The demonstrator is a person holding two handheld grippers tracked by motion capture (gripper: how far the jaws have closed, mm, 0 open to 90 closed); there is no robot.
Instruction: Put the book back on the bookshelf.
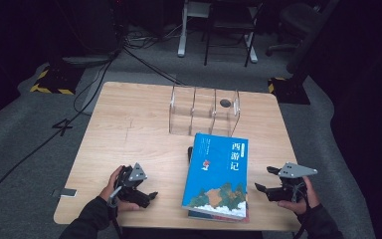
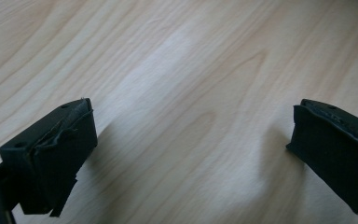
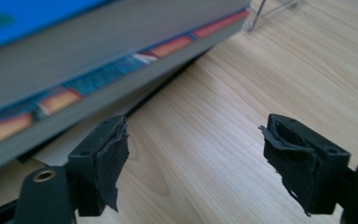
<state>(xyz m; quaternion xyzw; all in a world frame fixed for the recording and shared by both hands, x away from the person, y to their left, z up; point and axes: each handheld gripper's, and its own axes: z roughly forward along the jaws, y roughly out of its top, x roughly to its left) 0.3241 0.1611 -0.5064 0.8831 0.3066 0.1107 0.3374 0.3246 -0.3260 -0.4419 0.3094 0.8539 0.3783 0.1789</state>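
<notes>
The right tongs (image 1: 266, 180) hang parted and empty just right of the stacked books (image 1: 218, 174), nearer than the left tongs (image 1: 146, 188), likewise spread and empty on the other side. The books' long axis runs away toward the clear acrylic rack (image 1: 204, 110) on the table (image 1: 129, 129).

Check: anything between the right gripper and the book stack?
Nothing: bare table between right gripper and book stack, per the right gripper view.
</notes>
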